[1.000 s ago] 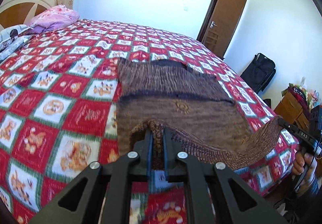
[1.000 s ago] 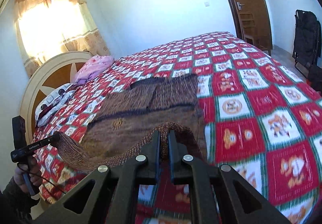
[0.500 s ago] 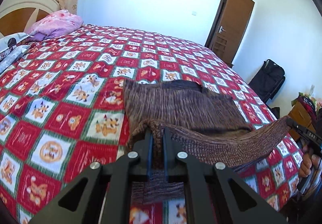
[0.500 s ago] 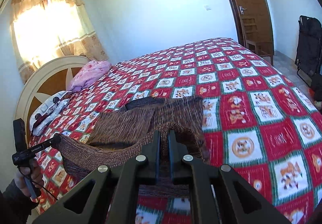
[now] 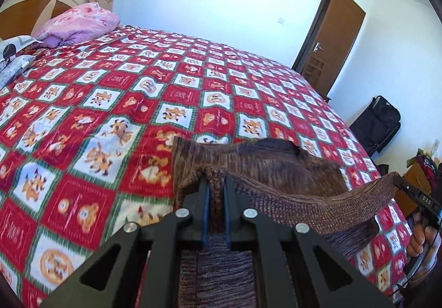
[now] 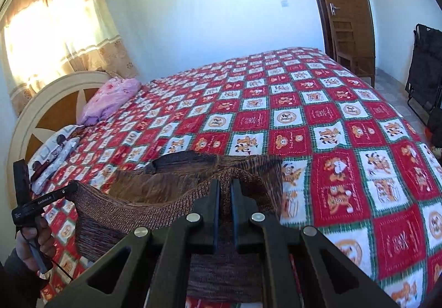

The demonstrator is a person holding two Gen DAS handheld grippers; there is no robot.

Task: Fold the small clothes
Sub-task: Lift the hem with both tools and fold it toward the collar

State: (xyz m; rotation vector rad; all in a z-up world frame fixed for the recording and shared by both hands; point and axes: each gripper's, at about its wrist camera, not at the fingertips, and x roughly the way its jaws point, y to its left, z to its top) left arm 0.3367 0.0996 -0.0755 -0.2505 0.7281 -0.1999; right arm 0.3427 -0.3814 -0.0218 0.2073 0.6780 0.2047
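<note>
A brown knitted garment (image 5: pixel 276 169) lies on the red patterned bedspread (image 5: pixel 110 103), its near hem lifted and stretched between both grippers. My left gripper (image 5: pixel 215 183) is shut on the hem's left corner. Its dark collar edge (image 6: pixel 182 160) shows at the far end. My right gripper (image 6: pixel 225 185) is shut on the hem's right corner. The raised ribbed hem (image 6: pixel 132 211) sags in a band from one gripper to the other, over the flat far half of the garment. Each view shows the other gripper at its edge, held by a hand (image 6: pixel 30 241).
A pink pillow (image 5: pixel 80 23) and a grey patterned one (image 5: pixel 13 56) lie by the headboard (image 6: pixel 47 114). A brown door (image 5: pixel 331 42) and black luggage (image 5: pixel 378 125) stand past the bed's far side. A cluttered wooden cabinet (image 5: pixel 417 172) is at the right.
Both grippers have carried the lifted hem away from the near edge toward the collar end, so the folded-over layer now covers most of the garment's lower half.
</note>
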